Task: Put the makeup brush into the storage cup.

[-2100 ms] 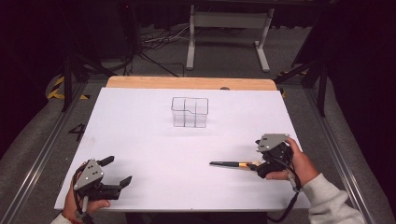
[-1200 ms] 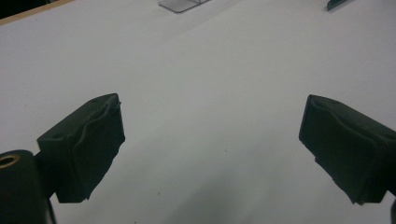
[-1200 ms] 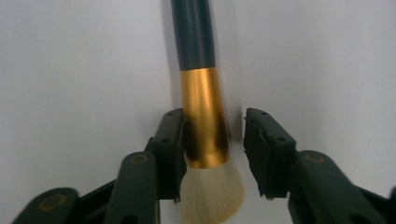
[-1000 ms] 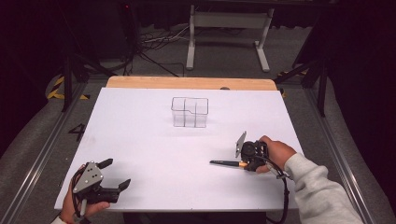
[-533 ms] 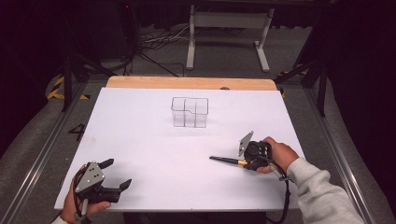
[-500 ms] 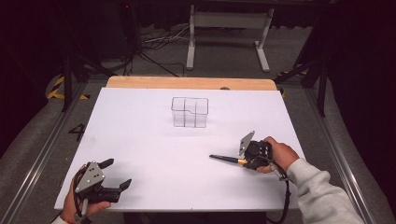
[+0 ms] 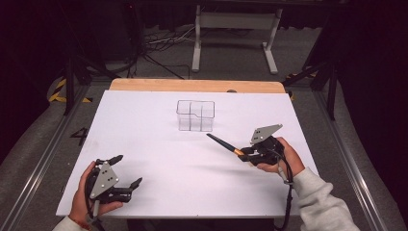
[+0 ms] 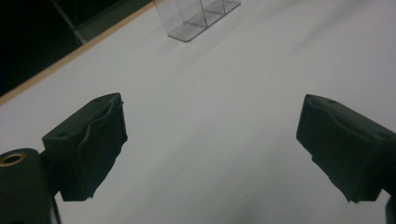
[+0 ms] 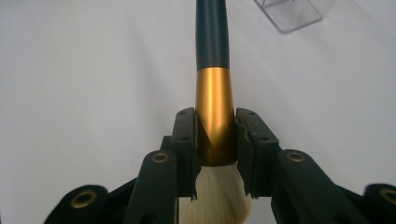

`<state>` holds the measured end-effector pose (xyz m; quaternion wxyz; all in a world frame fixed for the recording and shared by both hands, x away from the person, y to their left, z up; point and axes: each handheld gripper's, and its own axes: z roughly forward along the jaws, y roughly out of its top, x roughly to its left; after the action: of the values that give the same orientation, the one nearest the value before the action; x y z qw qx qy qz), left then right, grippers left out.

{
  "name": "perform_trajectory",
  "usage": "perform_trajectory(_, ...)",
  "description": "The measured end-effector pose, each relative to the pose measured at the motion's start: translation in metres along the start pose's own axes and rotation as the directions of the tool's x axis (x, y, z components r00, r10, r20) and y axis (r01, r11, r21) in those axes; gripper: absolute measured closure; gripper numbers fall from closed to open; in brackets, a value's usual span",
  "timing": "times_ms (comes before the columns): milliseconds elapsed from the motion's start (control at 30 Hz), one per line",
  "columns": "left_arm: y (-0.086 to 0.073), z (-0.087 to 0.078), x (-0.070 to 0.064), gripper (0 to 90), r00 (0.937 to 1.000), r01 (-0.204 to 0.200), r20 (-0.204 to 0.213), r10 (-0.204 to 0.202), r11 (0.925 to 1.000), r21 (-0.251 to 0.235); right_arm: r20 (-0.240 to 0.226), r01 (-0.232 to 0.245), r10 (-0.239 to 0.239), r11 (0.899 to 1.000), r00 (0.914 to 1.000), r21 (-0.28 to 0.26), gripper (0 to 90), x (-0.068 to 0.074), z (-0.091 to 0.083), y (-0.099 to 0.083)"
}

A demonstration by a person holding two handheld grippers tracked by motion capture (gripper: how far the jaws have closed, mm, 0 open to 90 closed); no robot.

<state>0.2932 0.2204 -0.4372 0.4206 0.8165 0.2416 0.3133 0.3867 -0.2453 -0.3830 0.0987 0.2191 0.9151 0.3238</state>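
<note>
Two grippers: right gripper [image 7: 246, 154] pinching makeup brush [image 9: 214, 100] at gold ferrule, handle angled toward clear organizer [image 7: 195, 115], off tabletop [image 7: 159, 144]. Left gripper [image 7: 126, 172] spread, near front-left corner.

The left tongs [image 7: 126, 172] sit low at the near left corner of the desk [image 7: 159, 144], held in the left hand [image 7: 85, 199], jaws spread wide apart with nothing between them. The right tongs [image 7: 244, 154], gripped by the right hand [image 7: 284, 159] with its grey sleeve, point leftward, jaws clamped on a brush [image 7: 222, 144] at its gold collar
</note>
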Motion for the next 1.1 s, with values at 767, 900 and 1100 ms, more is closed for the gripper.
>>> perform_trajectory(767, 0.05, 0.077, -0.05, 14.3, 0.9404, -0.34, 0.007, 0.34, 0.9403, -0.02, -0.126, -0.189, 0.179, 0.979, 0.9758, -0.08, 70.6, 0.01, 0.021, 0.029)
perform_trajectory(900, 0.052, 0.078, -0.052, 15.5, 0.9345, -0.356, -0.004, 0.356, 0.9343, -0.022, -0.134, -0.196, 0.185, 0.978, 0.9735, -0.077, 70.6, 0.01, 0.022, 0.03)
perform_trajectory(1100, 0.056, 0.087, -0.063, 17.5, 0.8736, -0.48, -0.09, 0.478, 0.8773, 0.003, -0.17, -0.196, 0.183, 0.979, 0.9684, -0.064, 70.6, 0.018, 0.03, 0.043)
